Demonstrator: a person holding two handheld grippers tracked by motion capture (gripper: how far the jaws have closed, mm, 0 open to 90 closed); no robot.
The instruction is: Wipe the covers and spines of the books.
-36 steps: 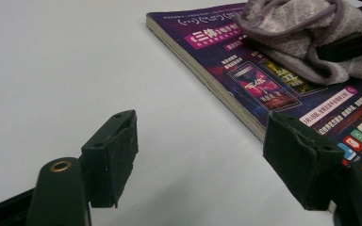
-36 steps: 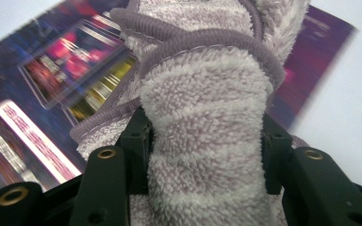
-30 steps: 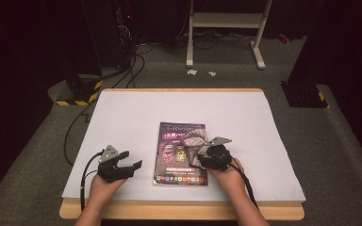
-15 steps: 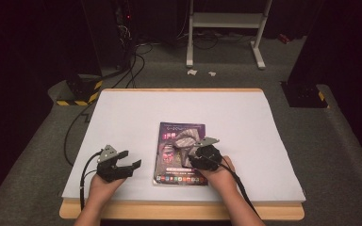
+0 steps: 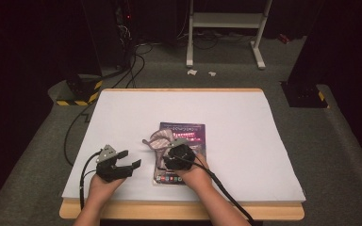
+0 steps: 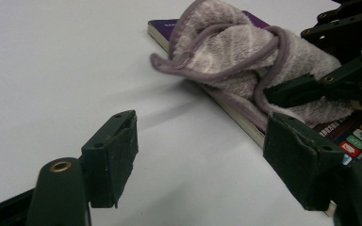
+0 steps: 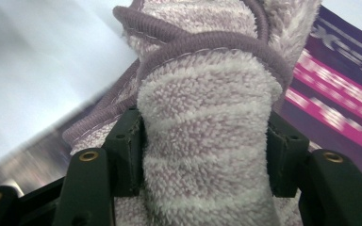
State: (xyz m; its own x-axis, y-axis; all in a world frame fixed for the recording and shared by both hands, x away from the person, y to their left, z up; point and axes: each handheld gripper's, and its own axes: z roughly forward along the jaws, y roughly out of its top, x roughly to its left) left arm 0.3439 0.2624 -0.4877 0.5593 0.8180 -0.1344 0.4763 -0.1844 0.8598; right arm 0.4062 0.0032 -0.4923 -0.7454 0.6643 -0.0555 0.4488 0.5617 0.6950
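1 white table (image 5: 245, 117), wooden rim, grey carpet (image 5: 339, 141), dark room

The towel (image 7: 207, 117) is a small, fluffy cloth in pale lilac with faint white stripes and a darker purple corded hem. It is bunched into a loose roll, its hem looping over the top. It lies on the left part of the book (image 5: 188, 136), a purple-covered volume with pink lettering lying flat on the white surface (image 5: 245, 122), and one corner trails off the book's left edge.
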